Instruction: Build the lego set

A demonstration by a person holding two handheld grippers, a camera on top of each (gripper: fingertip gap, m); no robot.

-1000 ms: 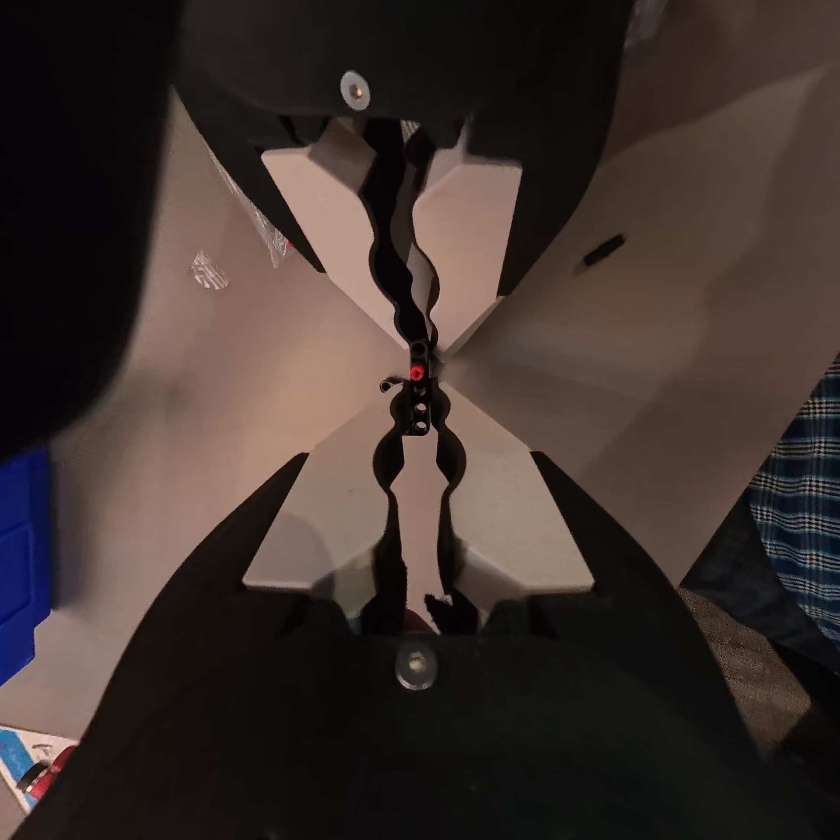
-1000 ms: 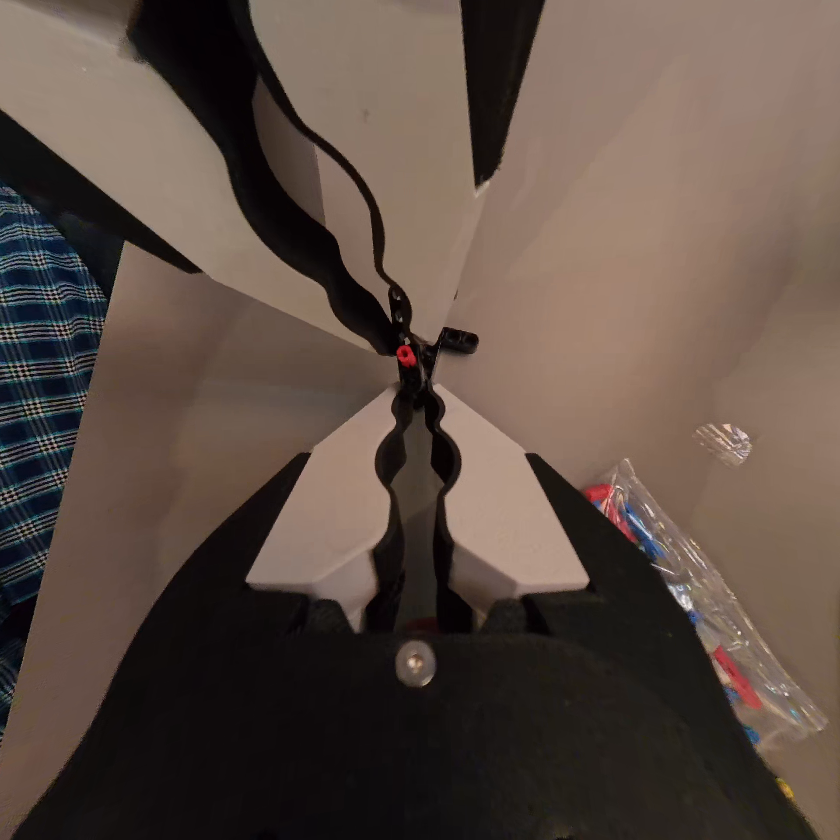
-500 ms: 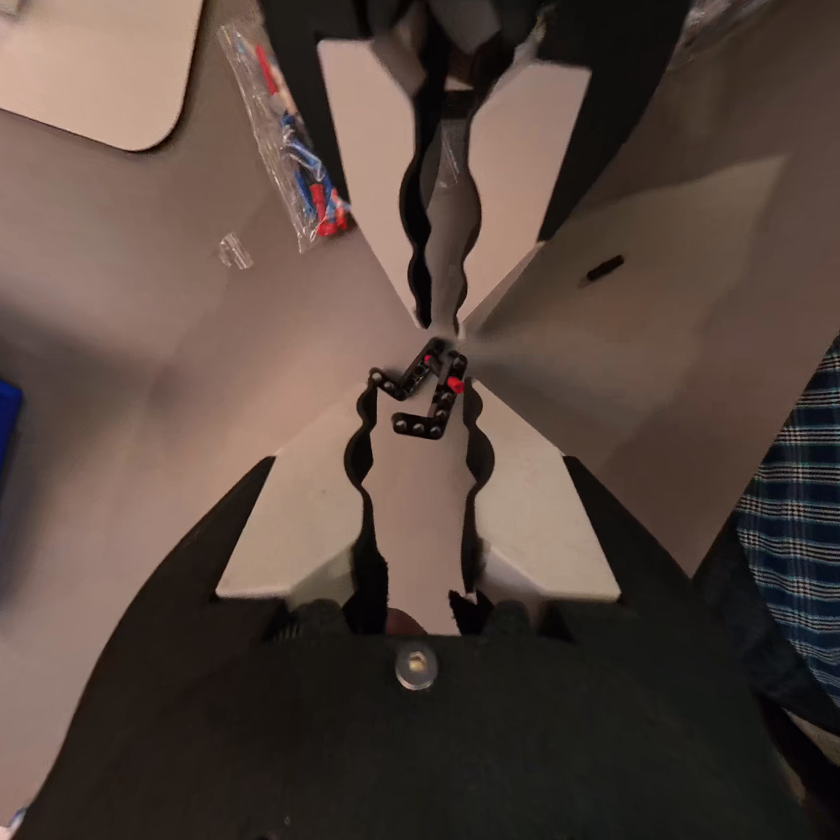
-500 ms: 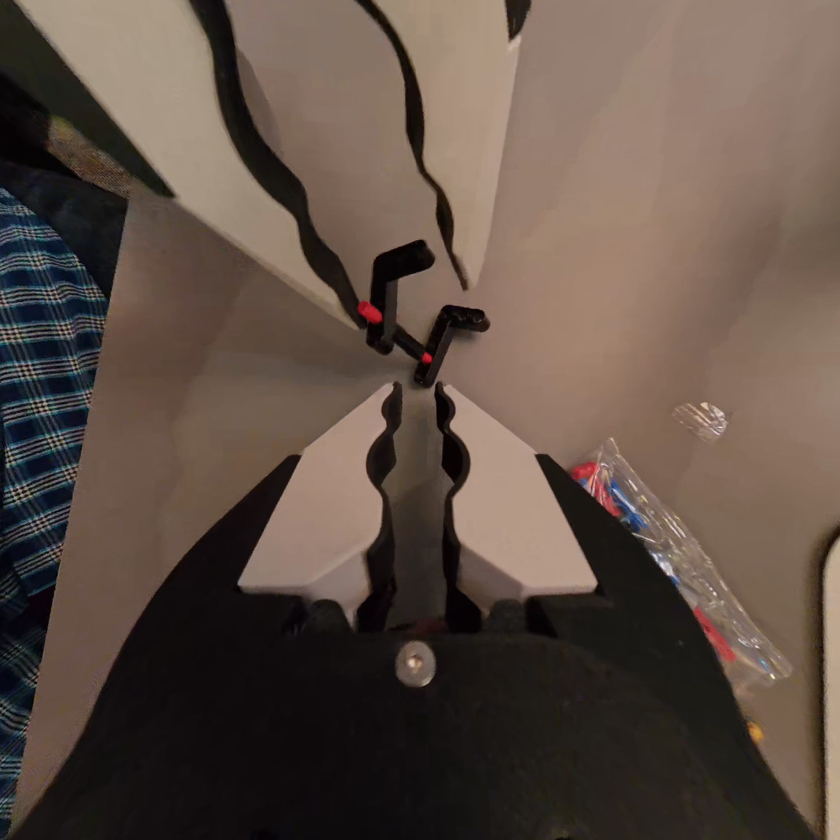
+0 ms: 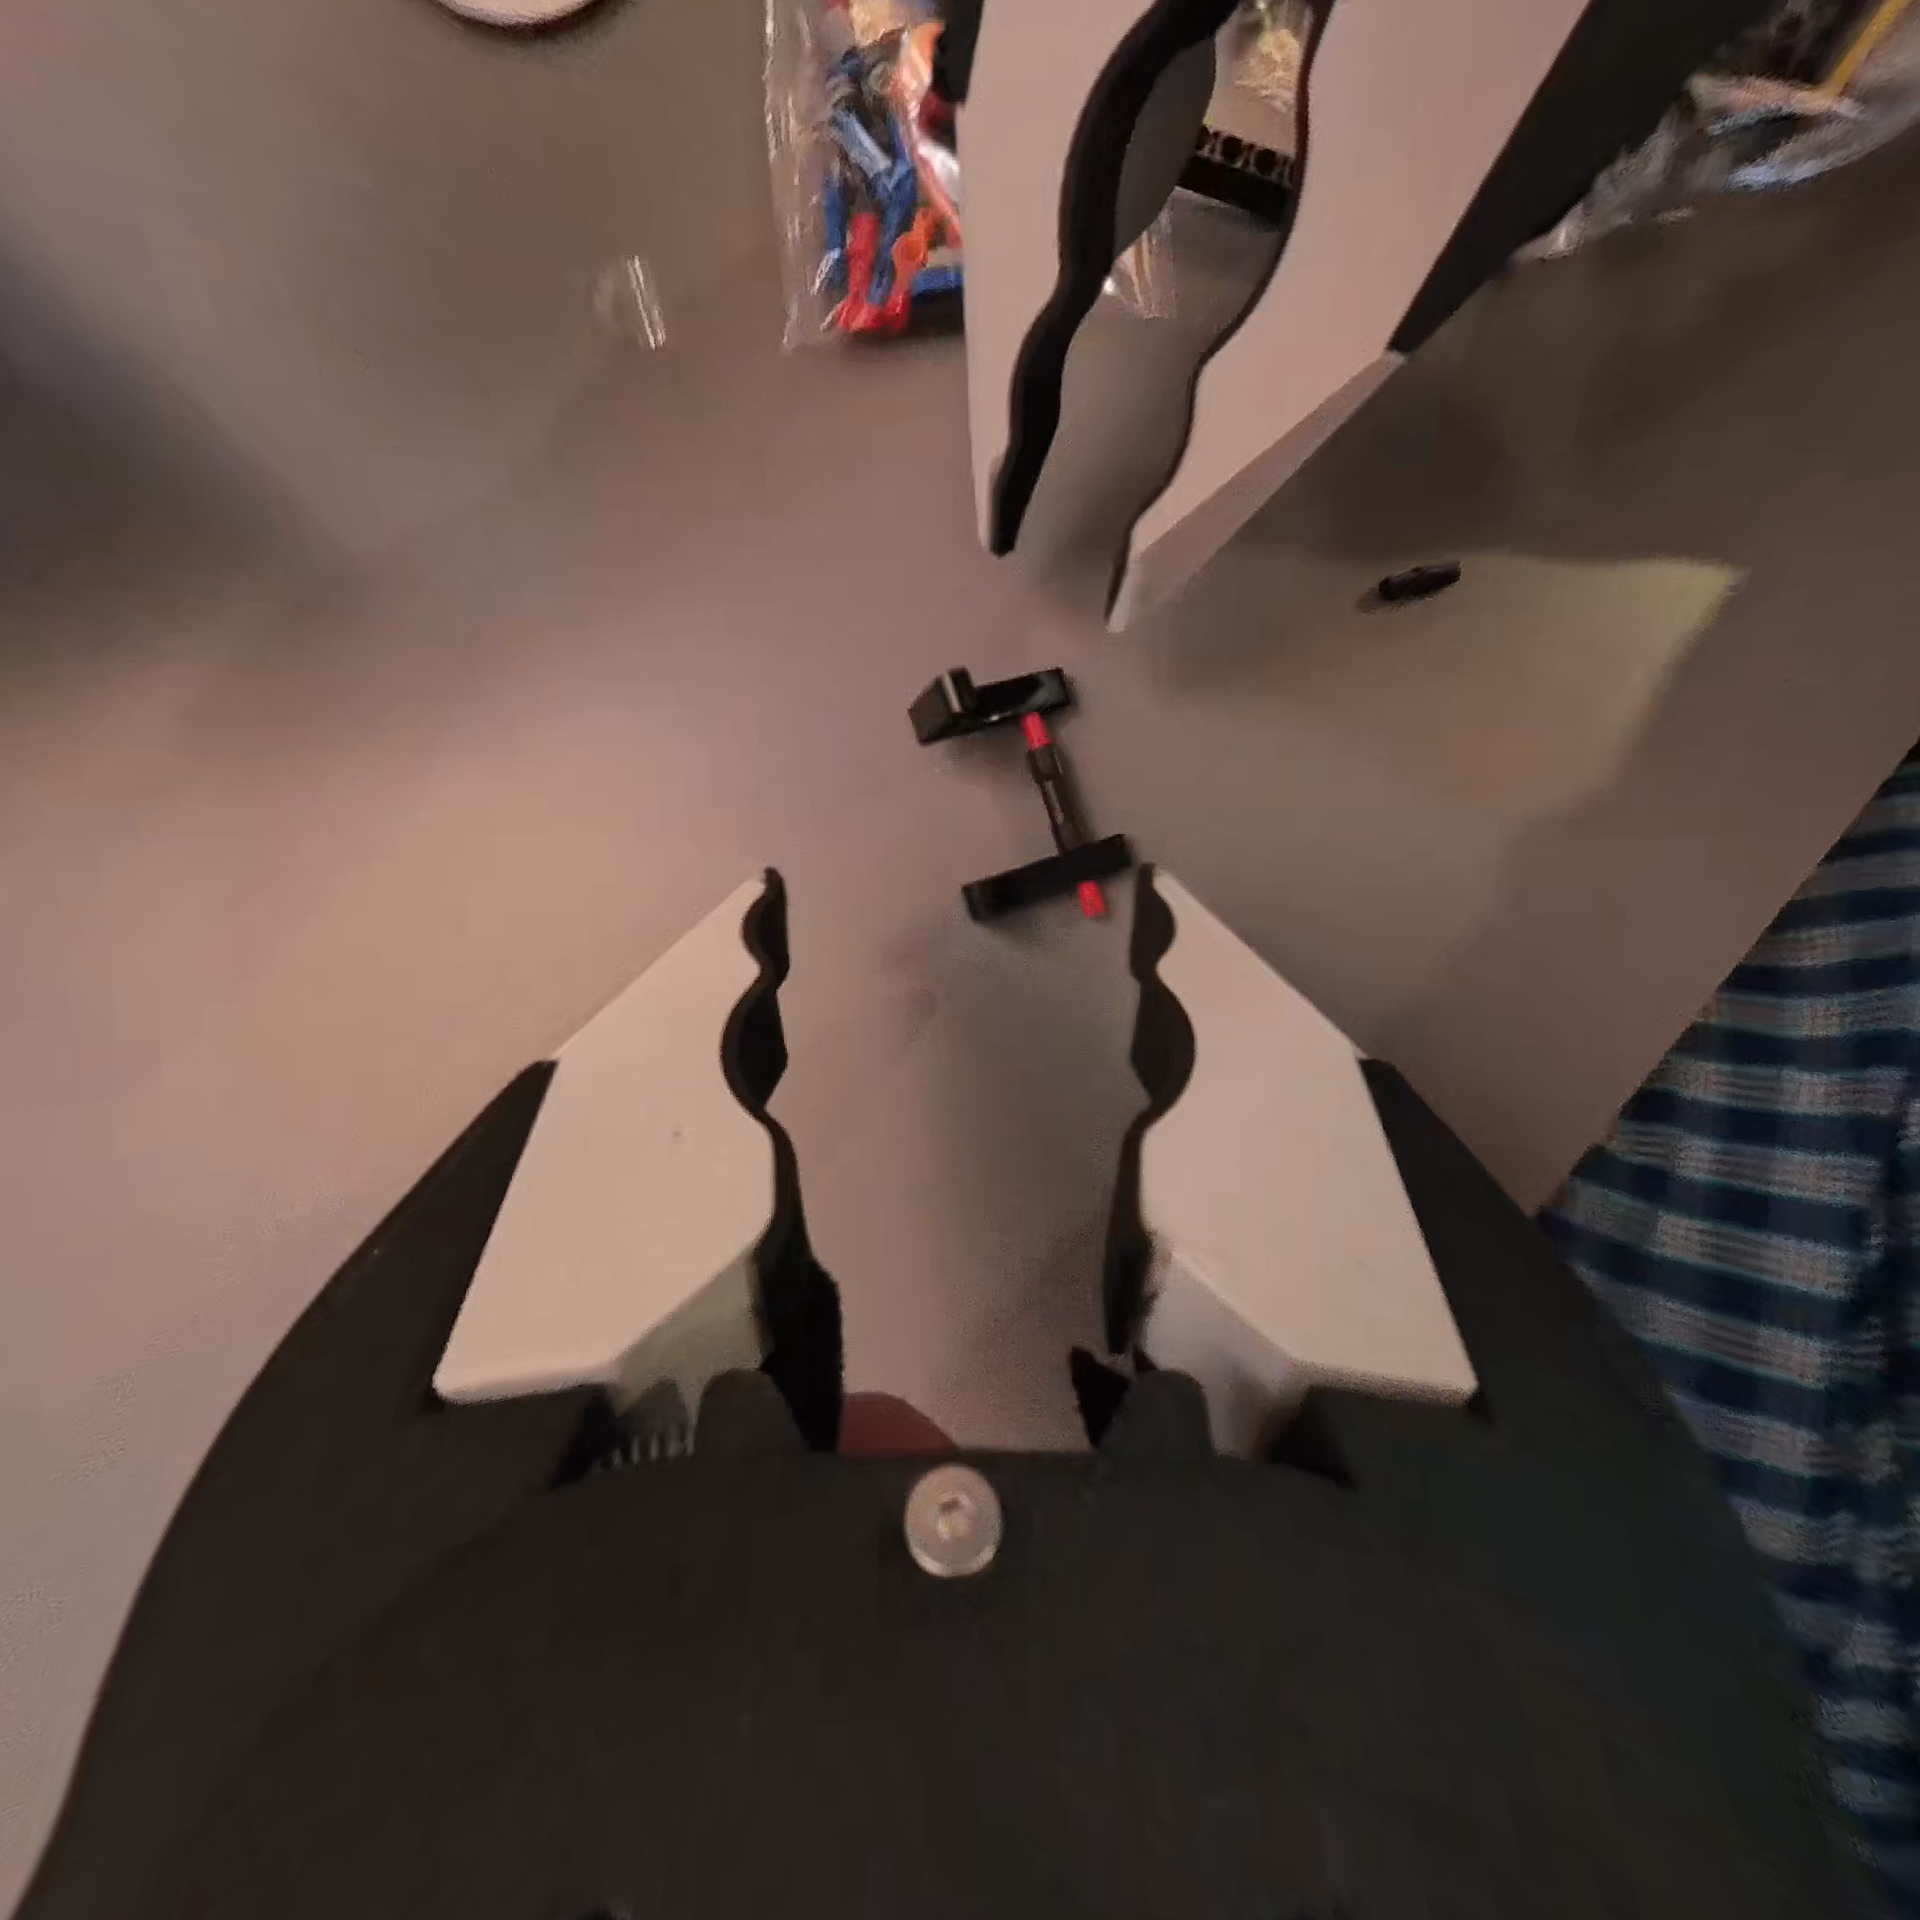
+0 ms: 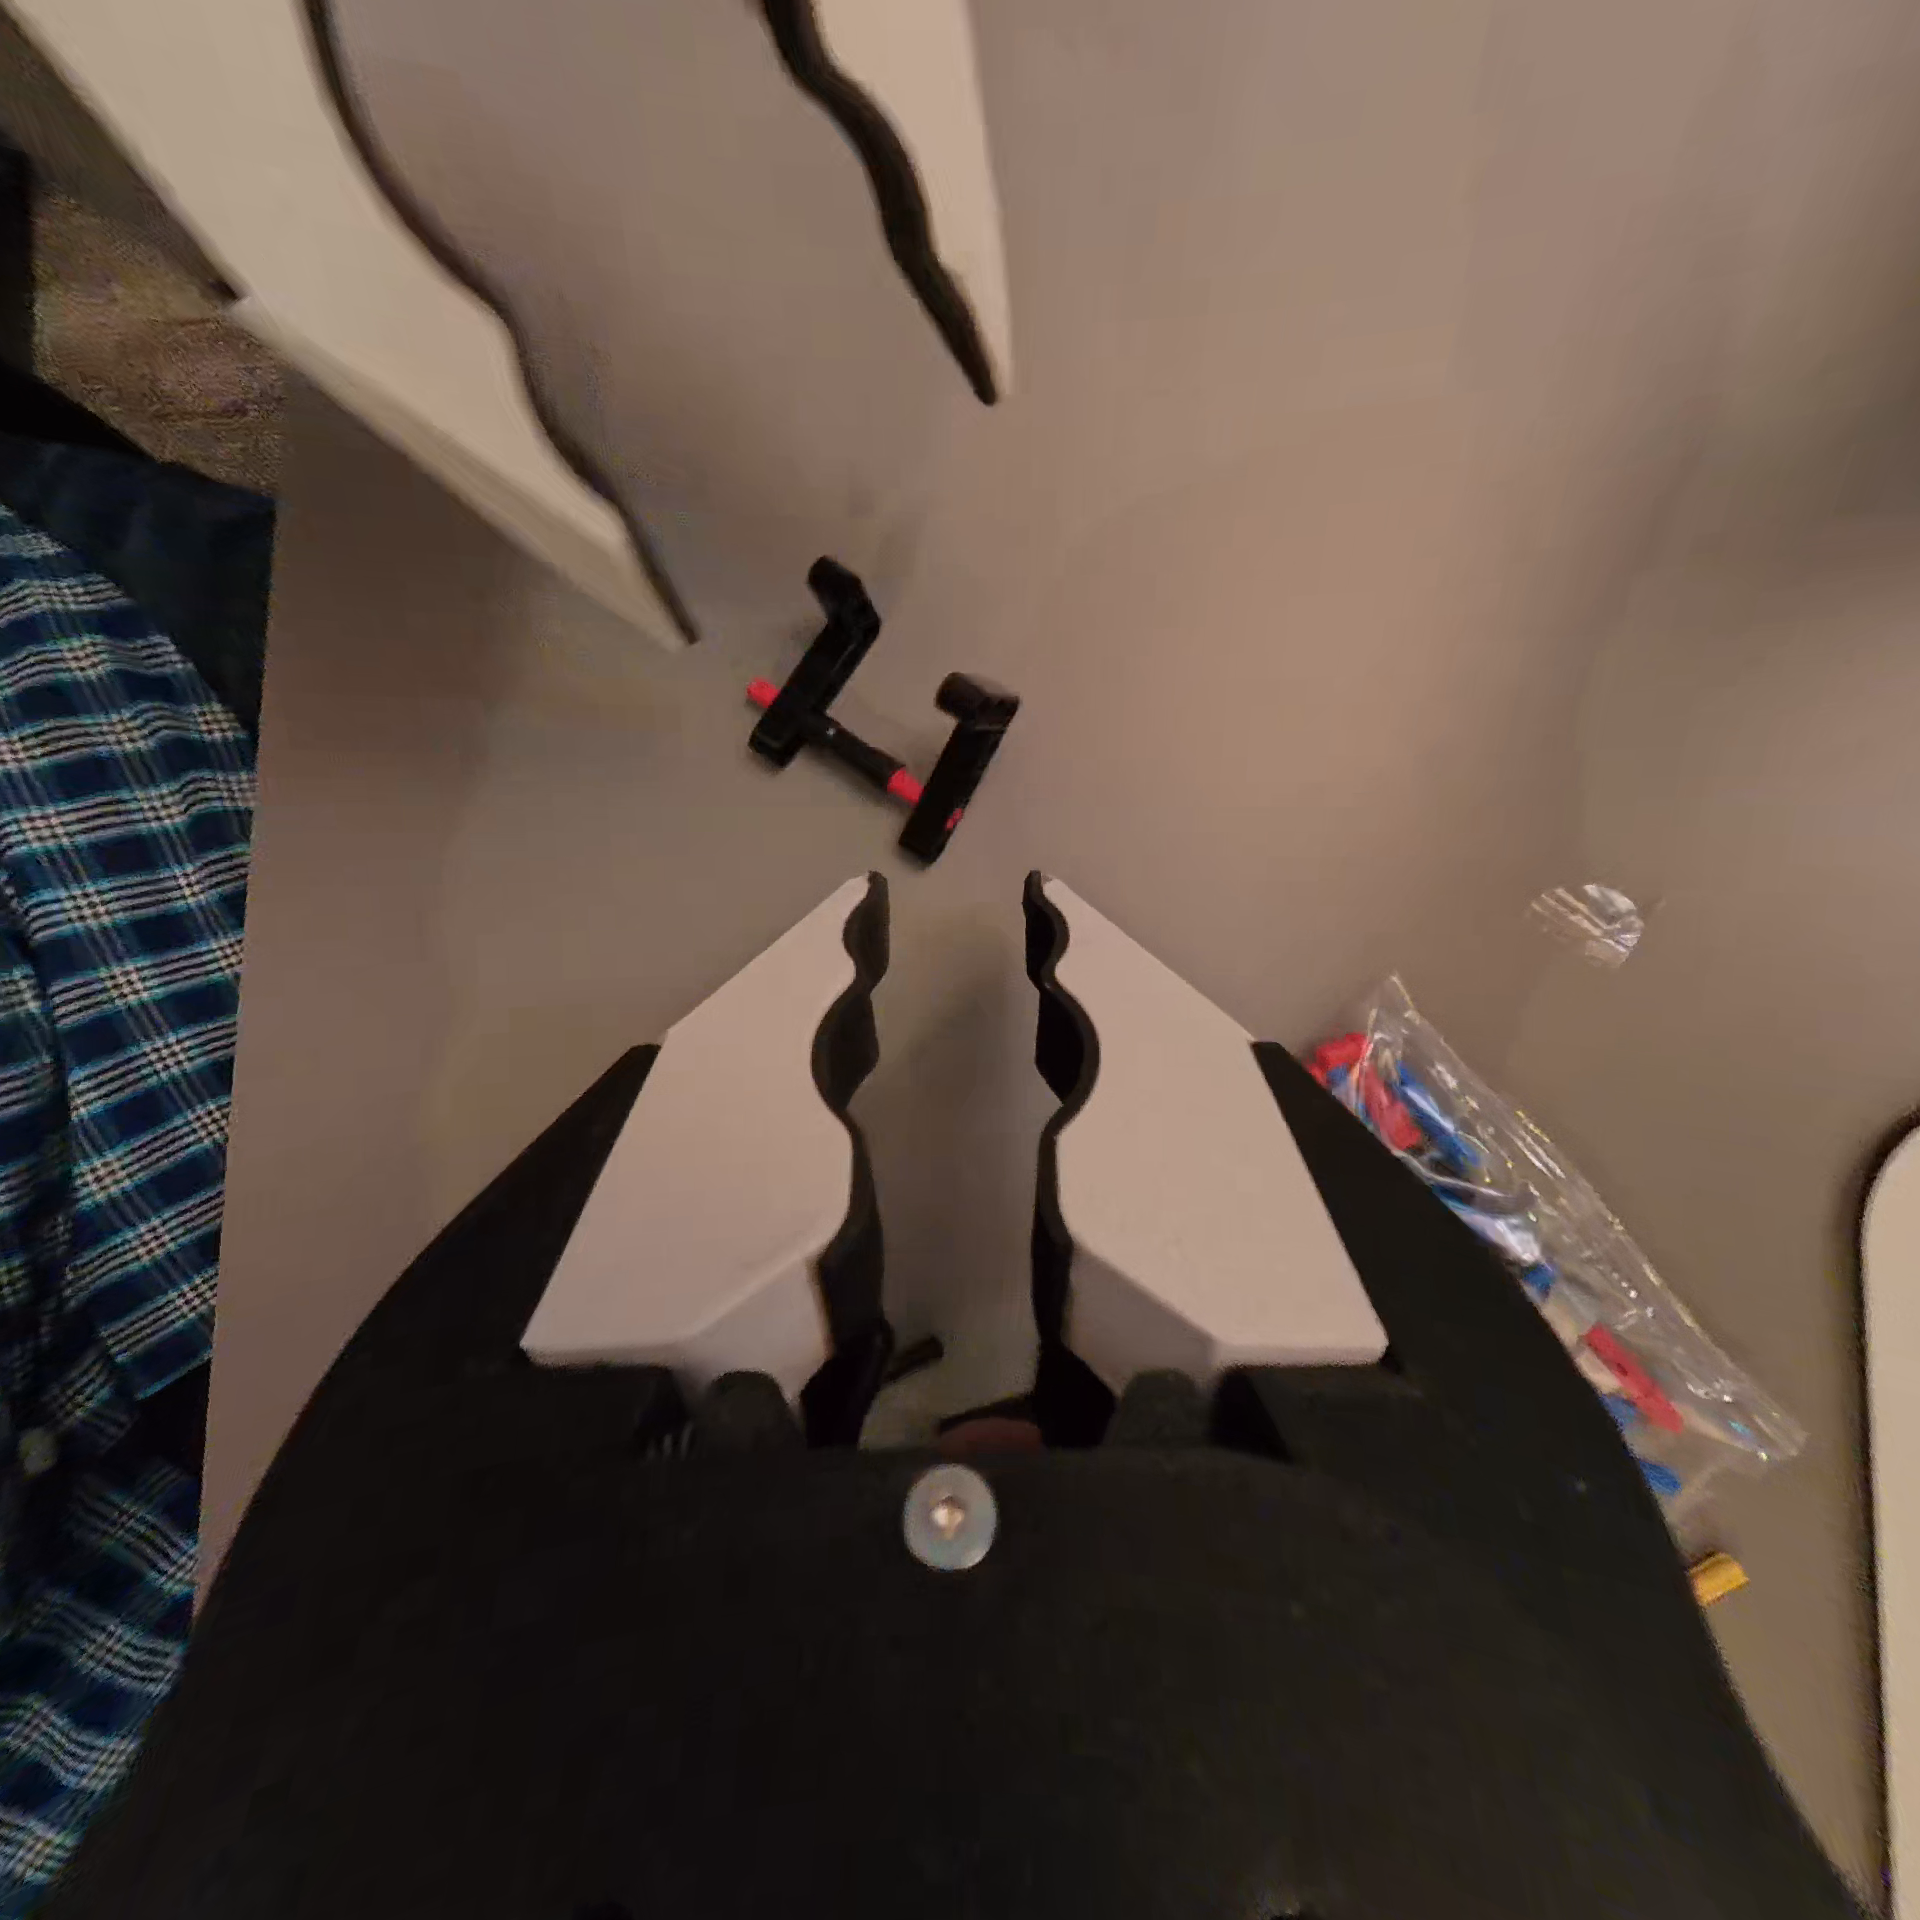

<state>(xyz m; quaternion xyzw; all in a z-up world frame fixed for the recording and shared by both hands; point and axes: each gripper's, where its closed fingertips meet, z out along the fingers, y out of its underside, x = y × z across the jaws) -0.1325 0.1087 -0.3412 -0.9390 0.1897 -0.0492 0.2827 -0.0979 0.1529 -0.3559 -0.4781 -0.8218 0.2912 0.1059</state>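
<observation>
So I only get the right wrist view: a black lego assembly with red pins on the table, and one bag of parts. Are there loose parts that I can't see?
Observer: Yes. The left wrist view shows a small black piece lying alone on the table, past the assembly.
Operator: And just the one bag?
Observer: No. A second clear bag lies beyond the right gripper.
Operator: Anything else over there?
Observer: Through the gap between that gripper's open fingers you can see a black beam with holes, lying farther off. I cannot tell whether it is loose or bagged.
</observation>
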